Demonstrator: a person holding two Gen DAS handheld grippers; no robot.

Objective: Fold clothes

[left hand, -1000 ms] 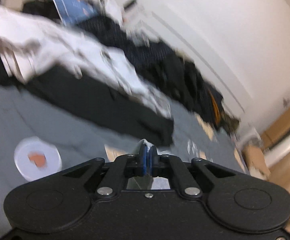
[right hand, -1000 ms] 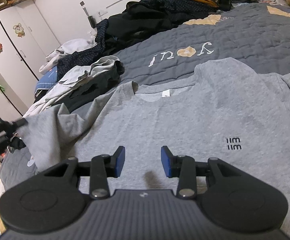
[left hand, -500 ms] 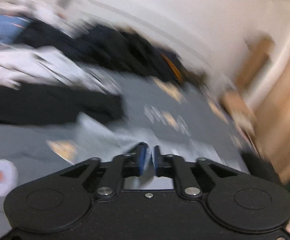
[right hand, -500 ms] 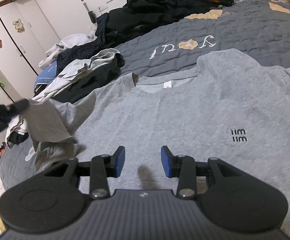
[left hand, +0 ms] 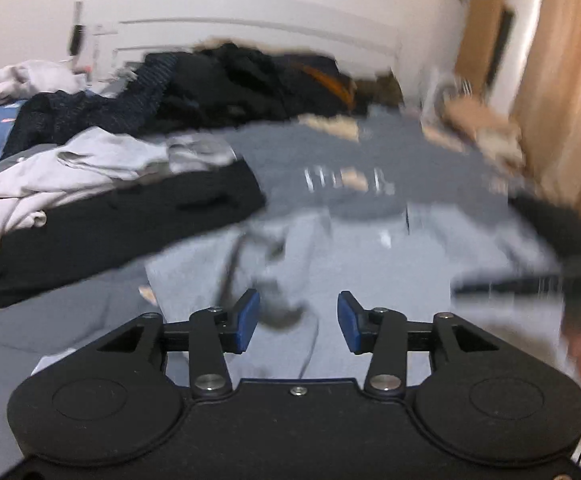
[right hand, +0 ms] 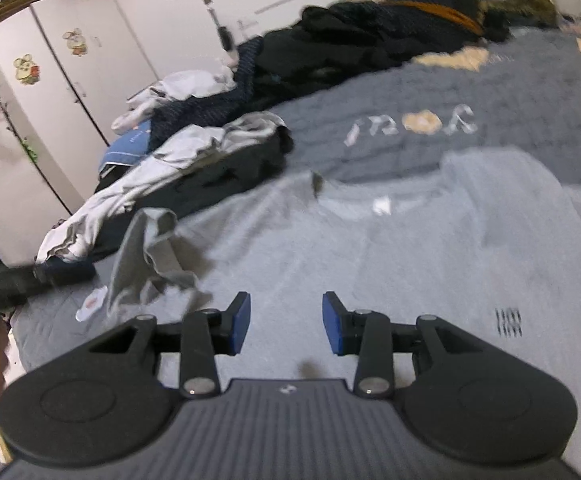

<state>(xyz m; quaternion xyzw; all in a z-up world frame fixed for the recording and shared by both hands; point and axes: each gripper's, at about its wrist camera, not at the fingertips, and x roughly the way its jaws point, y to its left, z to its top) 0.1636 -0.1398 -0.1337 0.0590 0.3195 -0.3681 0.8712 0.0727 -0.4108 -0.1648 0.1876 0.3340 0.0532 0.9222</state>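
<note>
Left wrist view: left gripper (left hand: 297, 322) held low over the bed, jaws spread wide, nothing between the blue pads (left hand: 246, 320). Directly ahead, grey T-shirt (left hand: 370, 264) spread on the grey quilt (left hand: 290, 152), picture blurred. Crumpled grey sleeve (left hand: 278, 300) lying just beyond the pads, apart from them. Pile of dark and pale clothes (left hand: 130, 128) heaped to the left and along the headboard, well clear of the shirt body. Right wrist view: right gripper (right hand: 286, 322) also released and empty, jaws parted, poised above the lower front of the shirt. Shirt lying face up, collar away from the camera, small printed mark (right hand: 508, 322) on the chest, body flat and largely smooth. One sleeve bunched and partly turned inward over the shirt's edge at the camera's left, creased rather than laid flat. Dark blurred shape at far left edge, presumably the other tool; not certain. Judgement: sleeve fold in hand on that side, shirt otherwise unfolded; sleeve dropped loosely rather than placed. Next move calls for a pinch on the sleeve cloth or the shoulder edge, carried across the chest and laid flat without dragging the body out of line; matching fold on the opposite sleeve to be expected after.
</note>
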